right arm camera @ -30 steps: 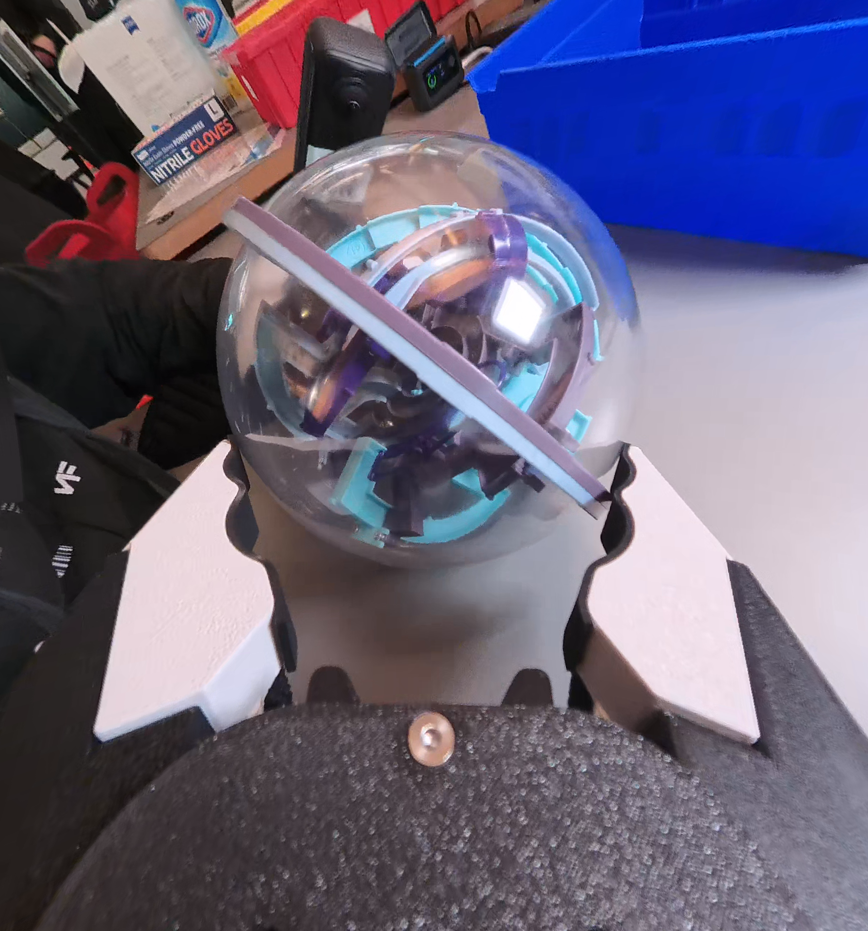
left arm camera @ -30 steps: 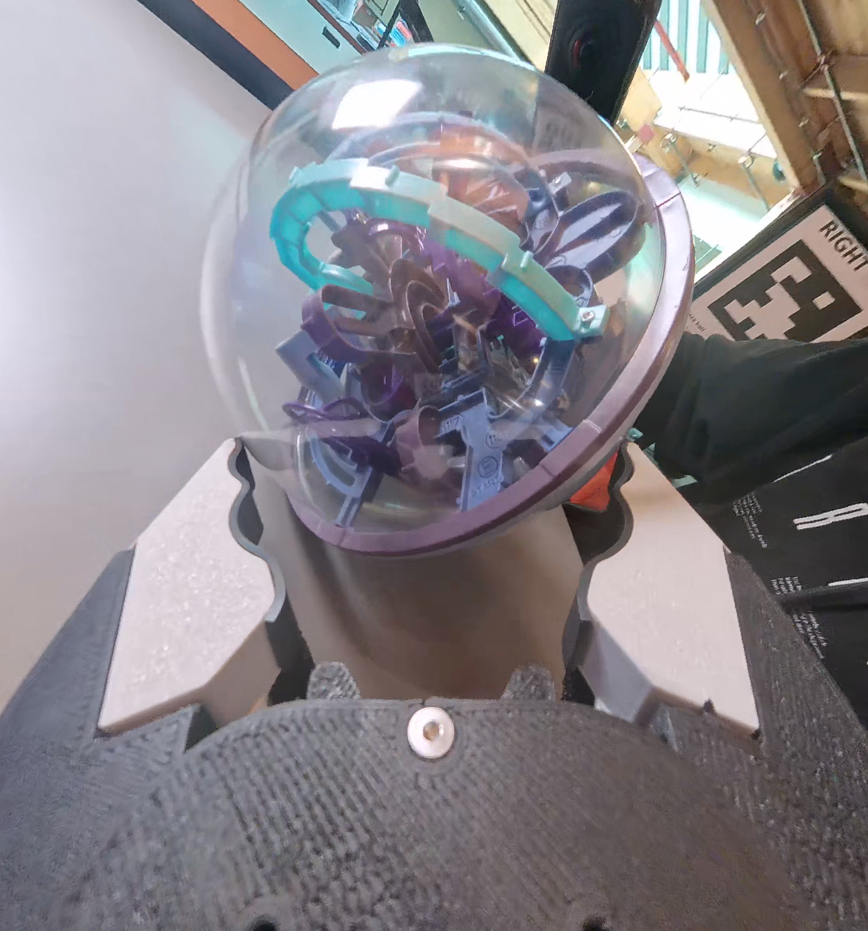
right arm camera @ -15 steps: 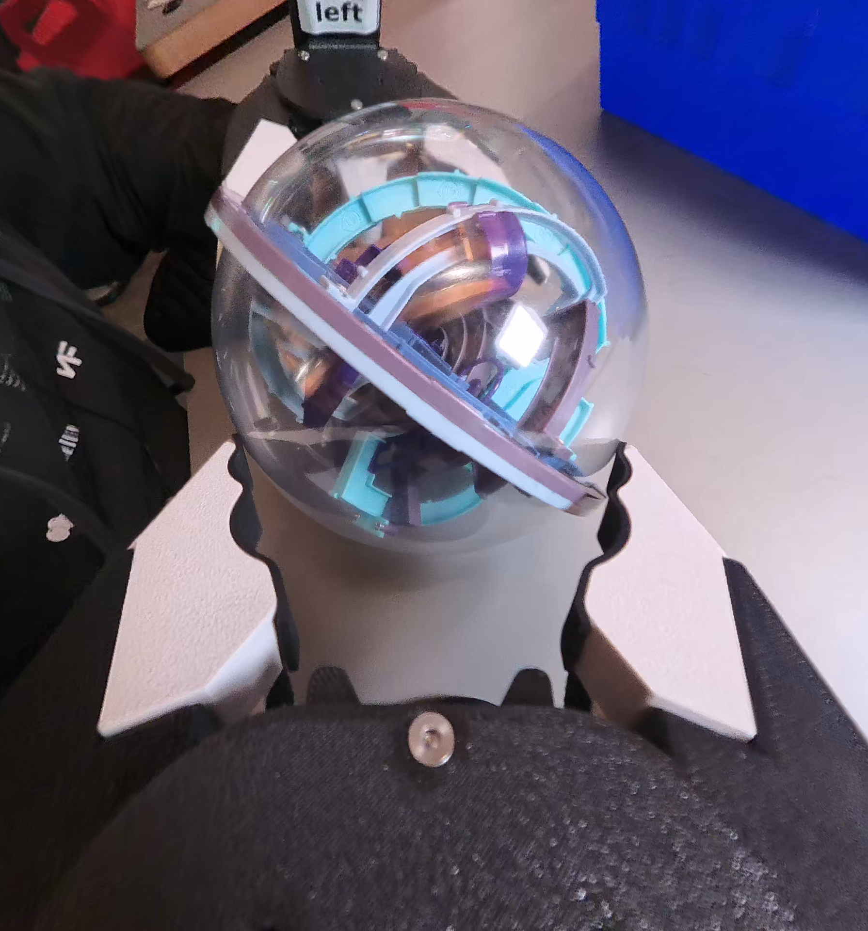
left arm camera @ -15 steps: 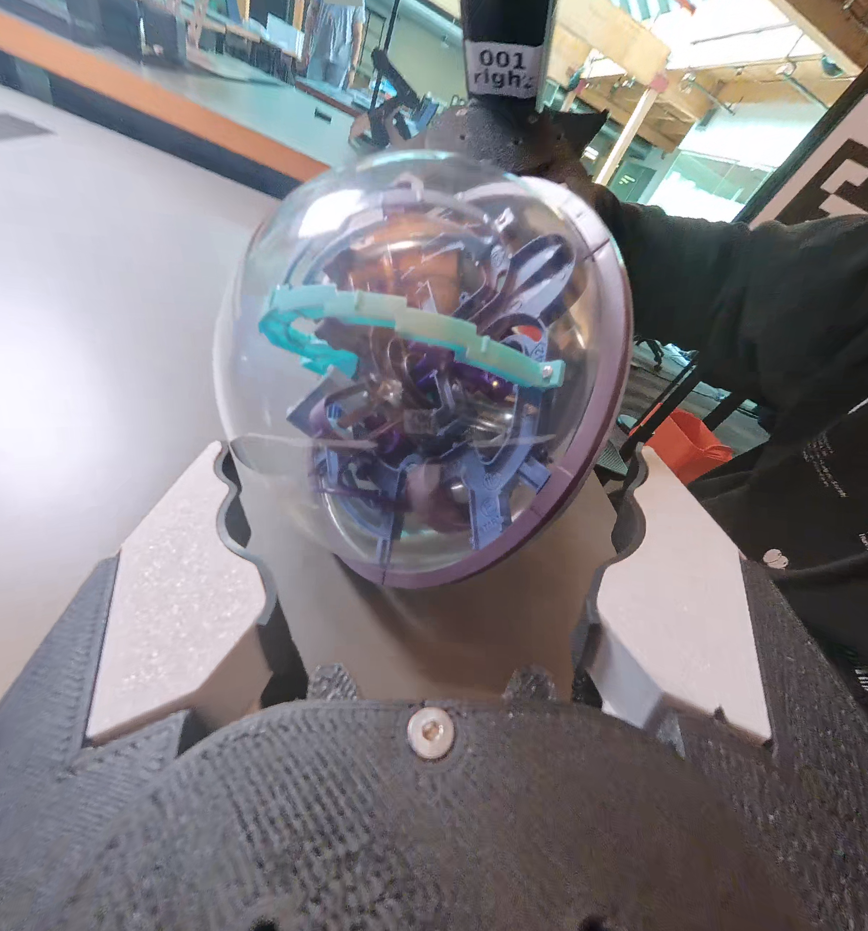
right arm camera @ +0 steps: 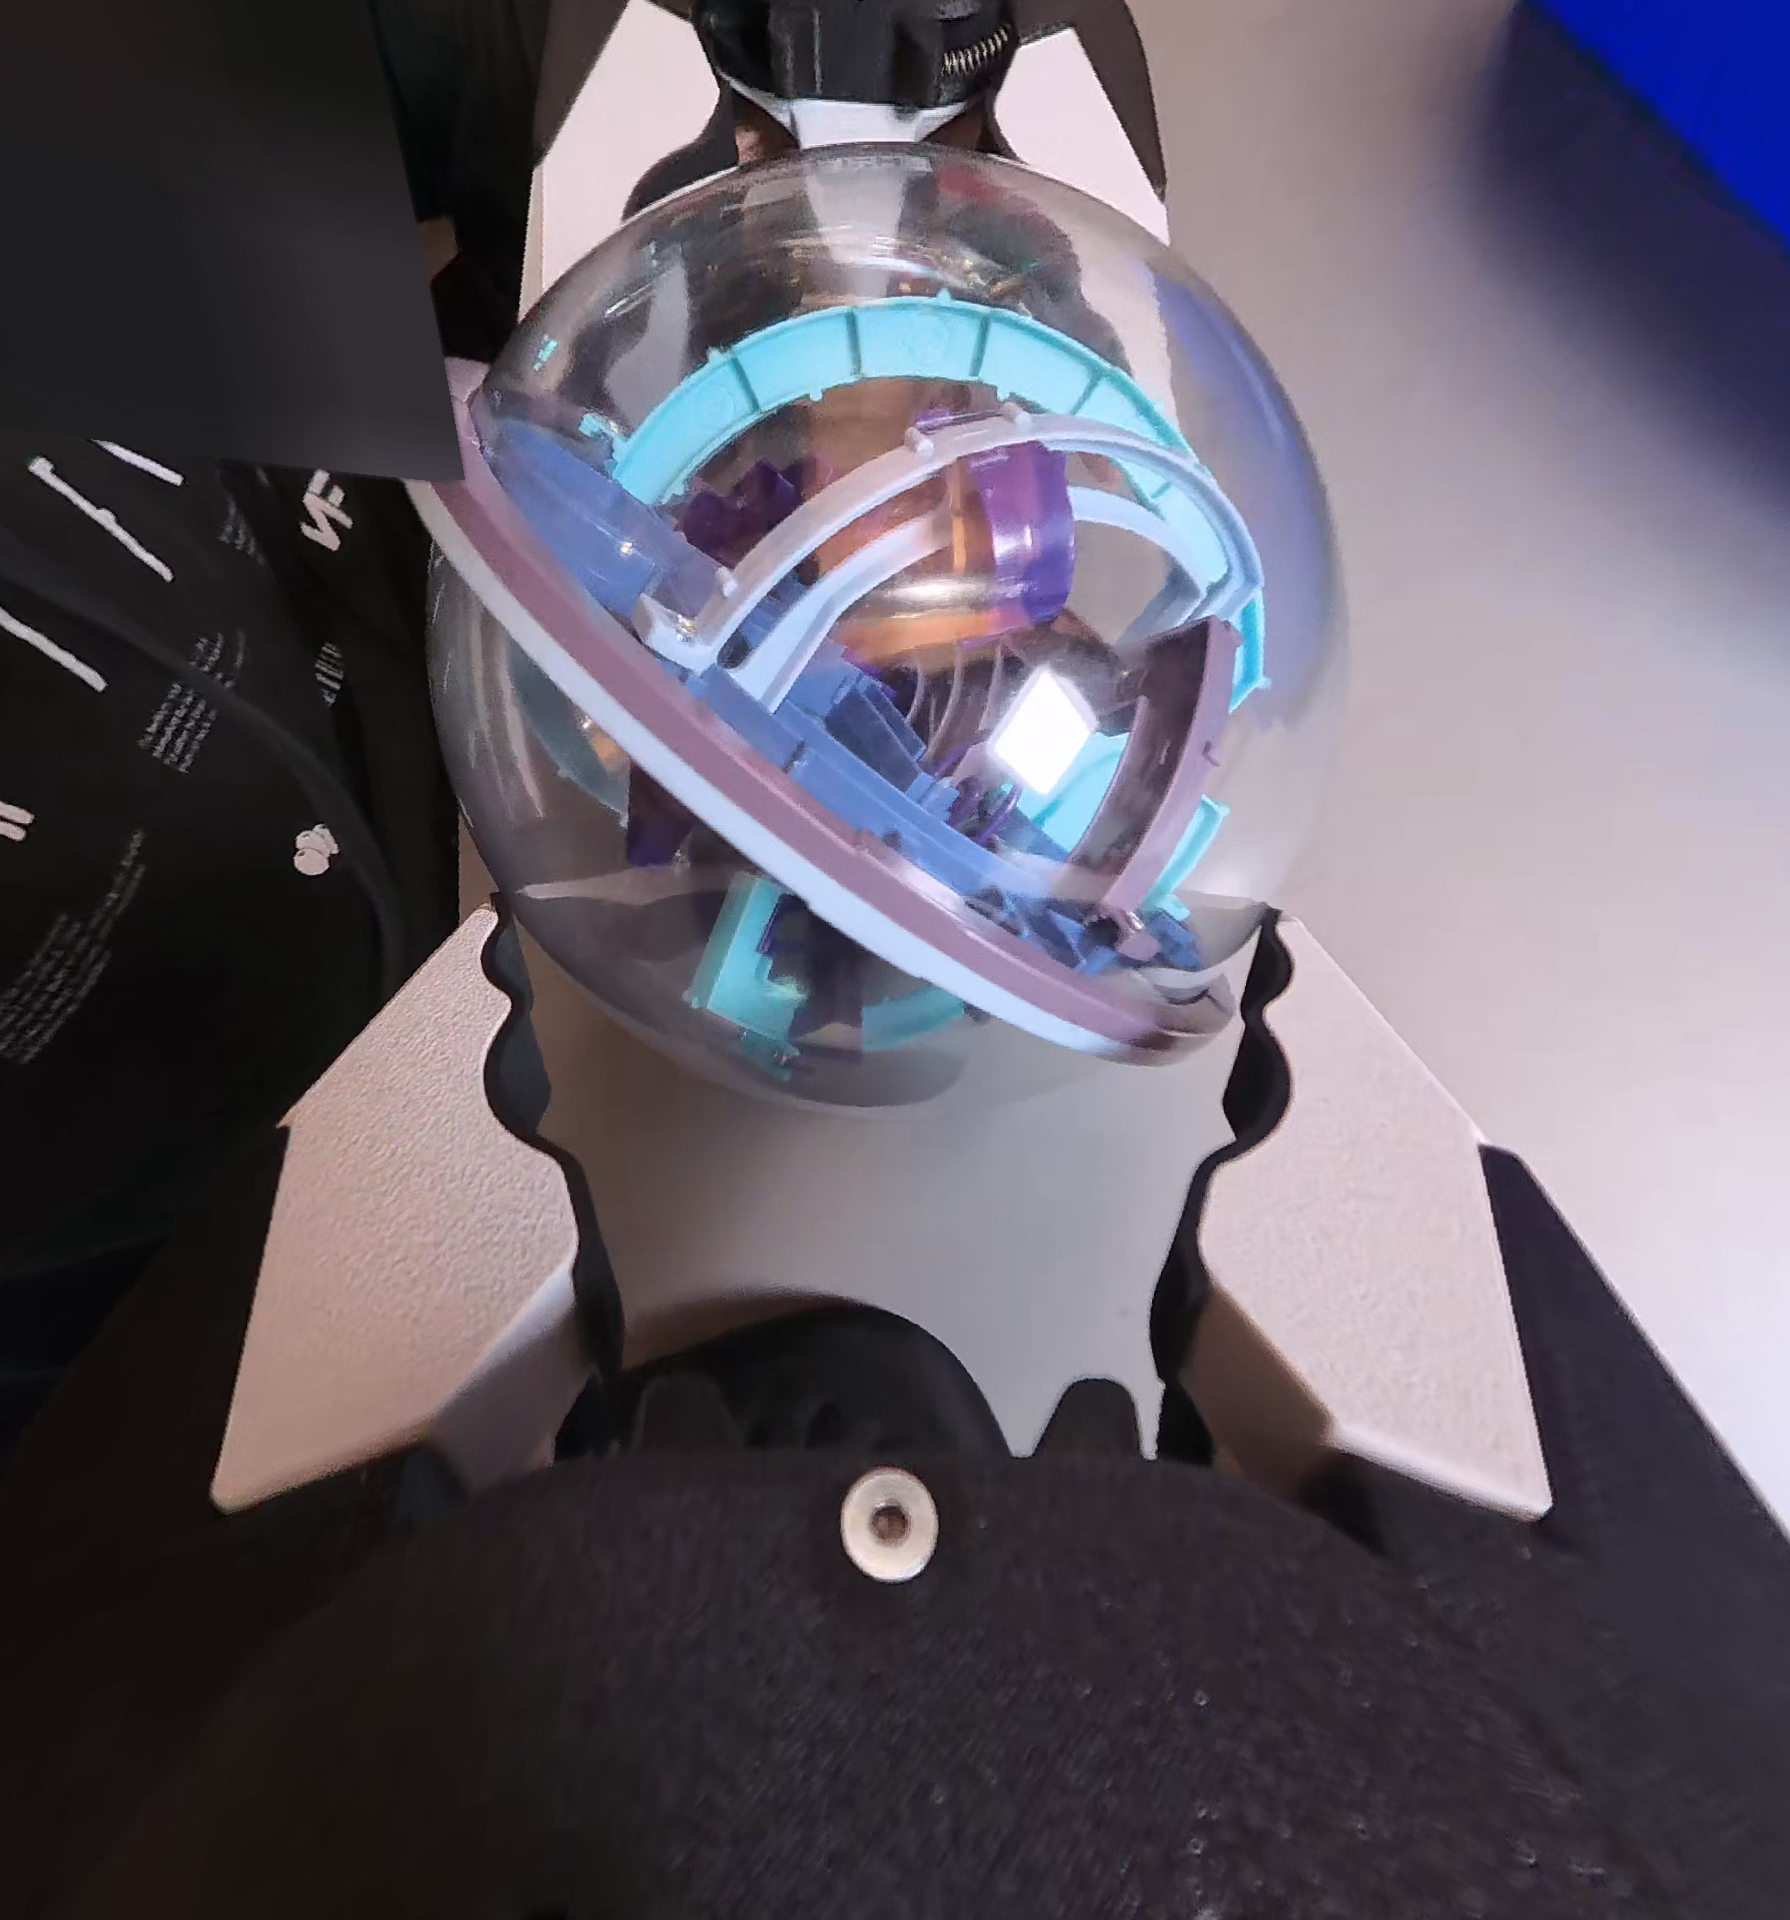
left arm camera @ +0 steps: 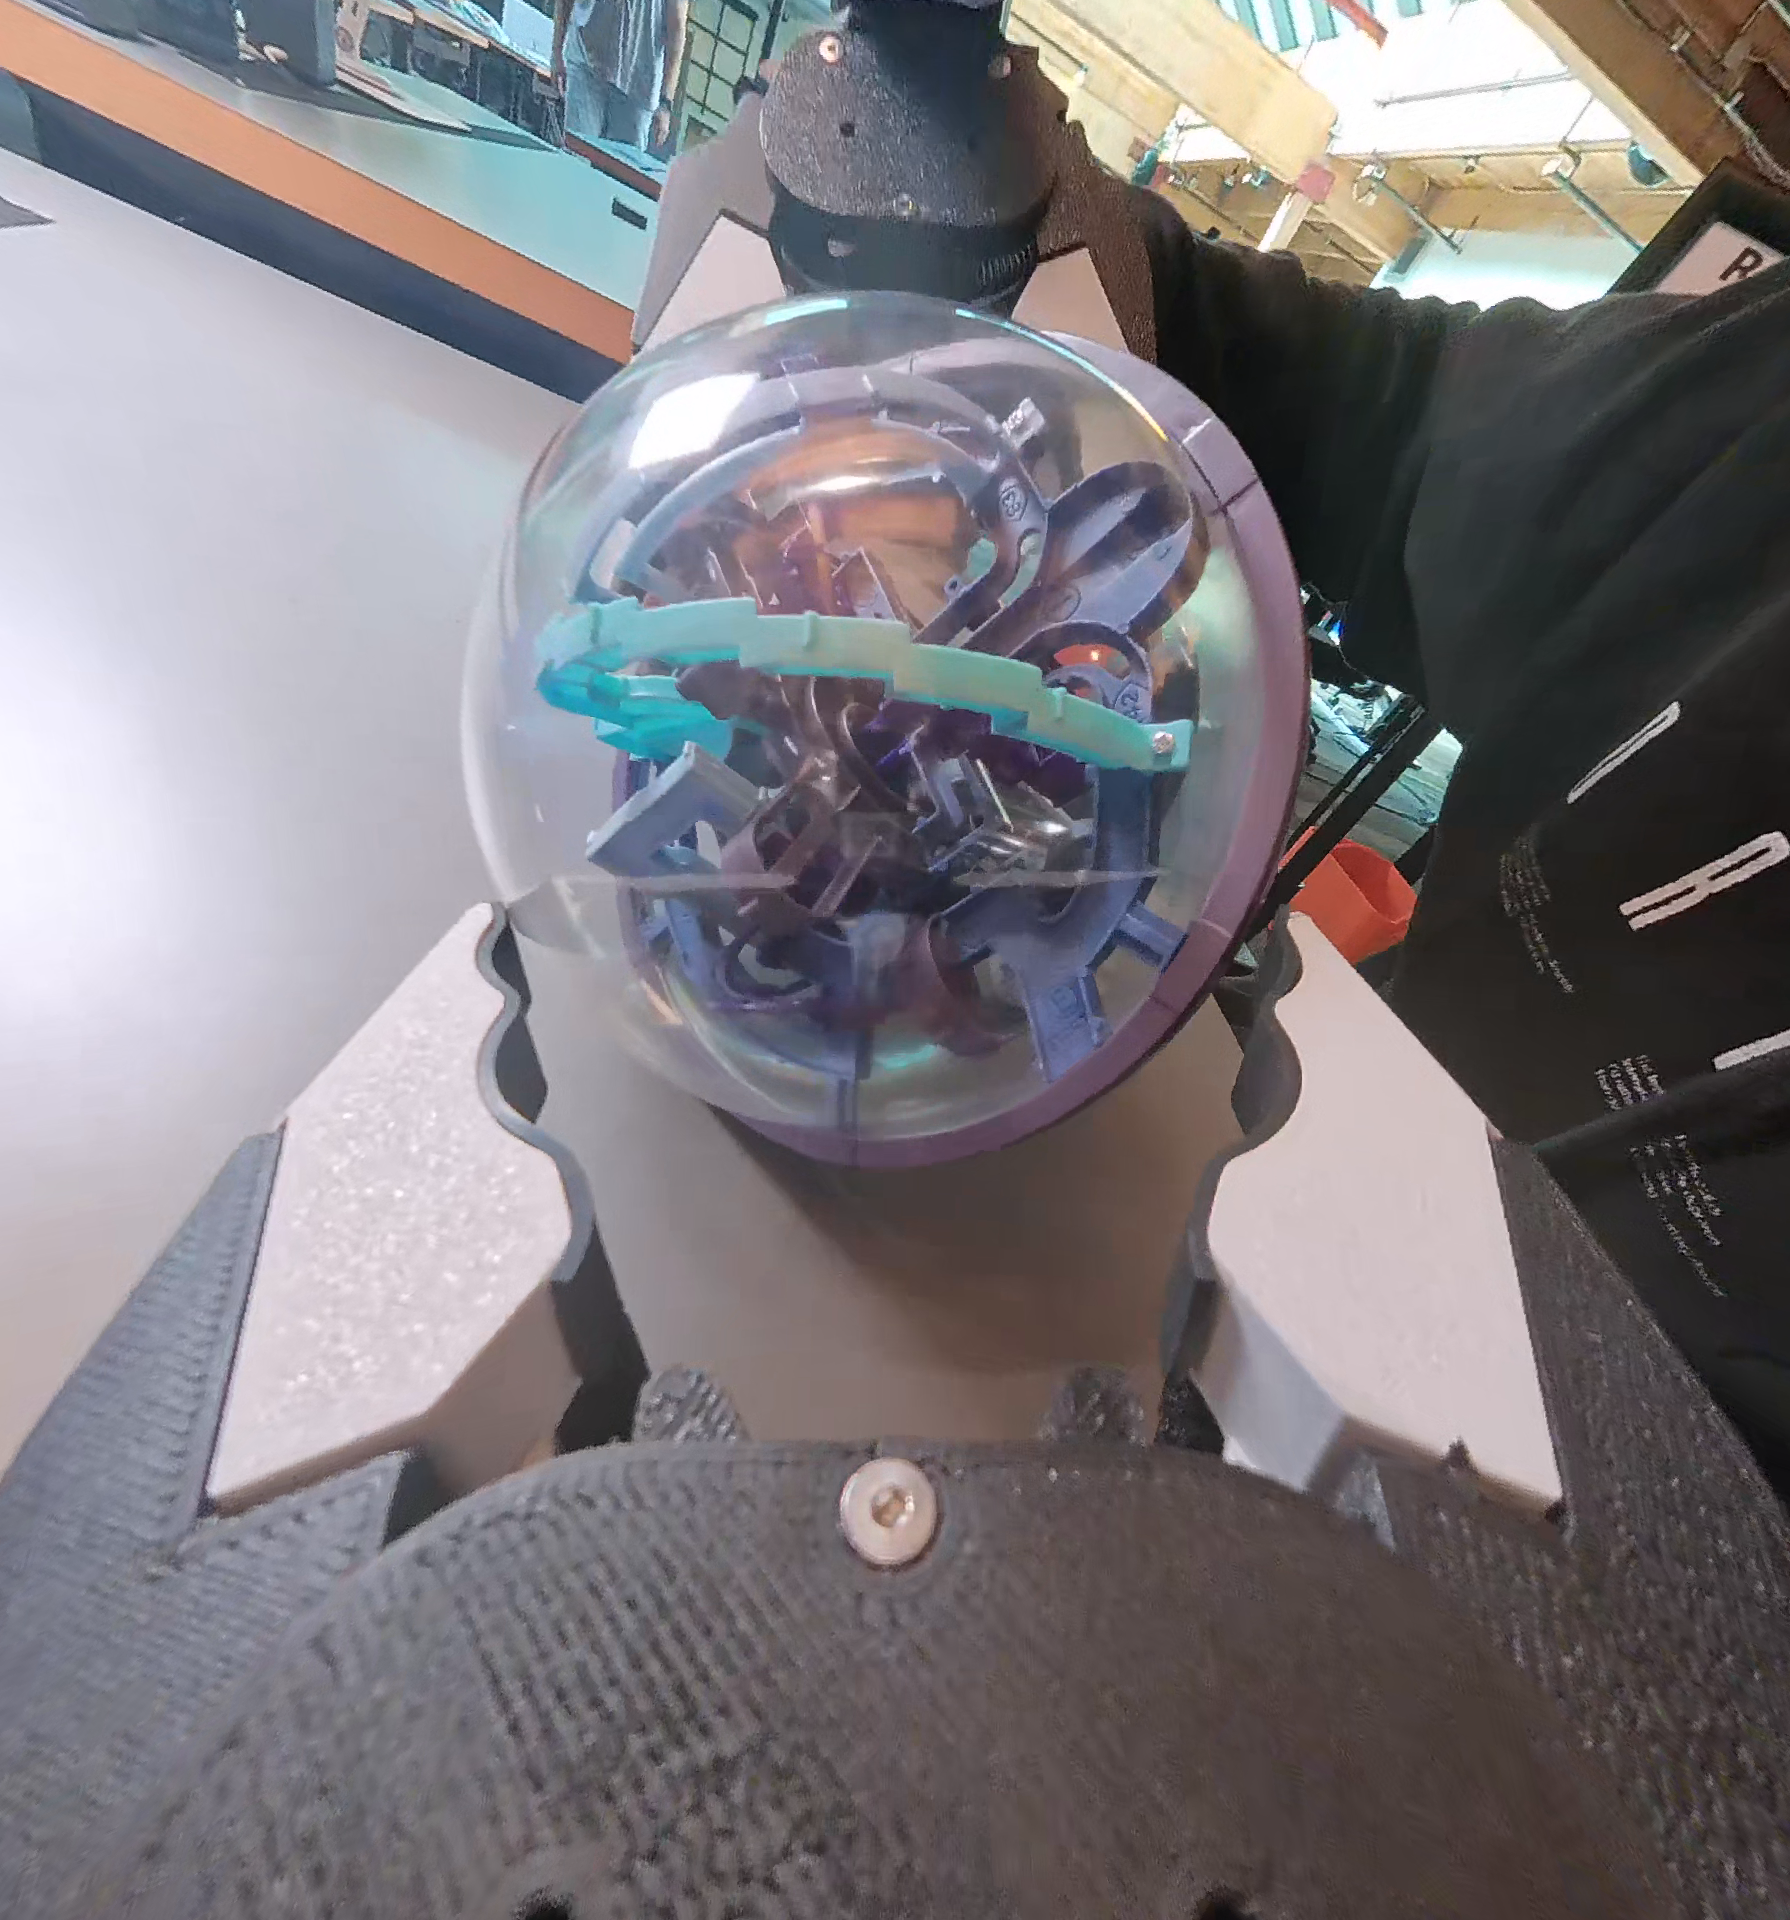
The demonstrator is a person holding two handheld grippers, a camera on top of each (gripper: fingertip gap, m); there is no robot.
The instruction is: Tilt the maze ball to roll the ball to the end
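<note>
While tilted: maze ball (right arm camera: 886, 665), seam diagonal.

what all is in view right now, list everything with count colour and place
maze ball: one, clear shell with teal, blue and purple tracks and a purple band around its middle, held between both grippers
table: one, pale grey, under and beside the ball
bin: one, blue, far right of the right wrist view
container: one, orange, behind the ball on the right
sleeve: black, right of the left wrist view
left gripper: grey fingers against the ball's sides
right gripper: white fingers against the ball's sides
</note>
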